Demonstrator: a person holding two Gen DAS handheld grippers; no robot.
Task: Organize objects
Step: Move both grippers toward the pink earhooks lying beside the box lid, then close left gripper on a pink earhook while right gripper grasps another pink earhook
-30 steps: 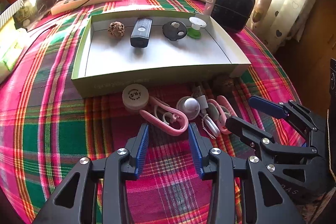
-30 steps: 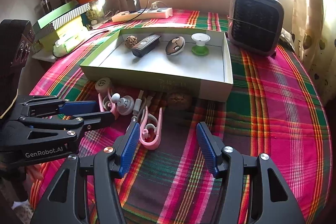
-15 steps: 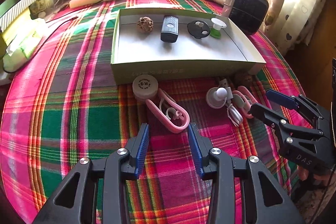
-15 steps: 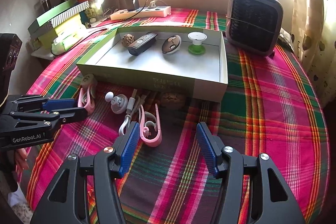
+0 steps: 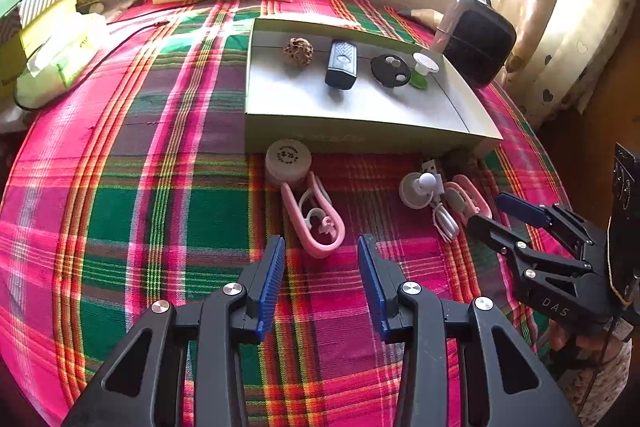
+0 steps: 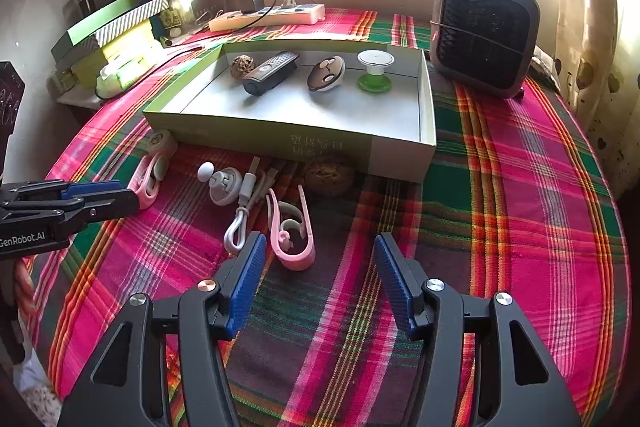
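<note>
A shallow green box (image 5: 360, 139) (image 6: 280, 143) holds a walnut (image 5: 298, 52), a black remote (image 5: 341, 65), a round black disc (image 5: 390, 71) and a white-green spool (image 5: 423, 69). In front of it on the plaid cloth lie a white round tin (image 5: 289, 161), a pink clip (image 5: 316, 219), a white knob piece (image 6: 224, 183), a white cable (image 6: 242, 215), a second pink clip (image 6: 290, 227) and a brown walnut (image 6: 328, 179). My left gripper (image 5: 321, 255) is open, just short of the first pink clip. My right gripper (image 6: 320, 255) is open, beside the second pink clip.
A dark fan heater (image 6: 484, 31) stands right of the box. A white power strip with a charger (image 6: 266, 15) lies at the back. Stacked boxes and a tissue pack (image 6: 120, 67) sit at the left. The table edge curves round the front.
Both grippers have drawn back from the box and stayed open. The left view has swung left, so the box and the loose items now sit further right.
</note>
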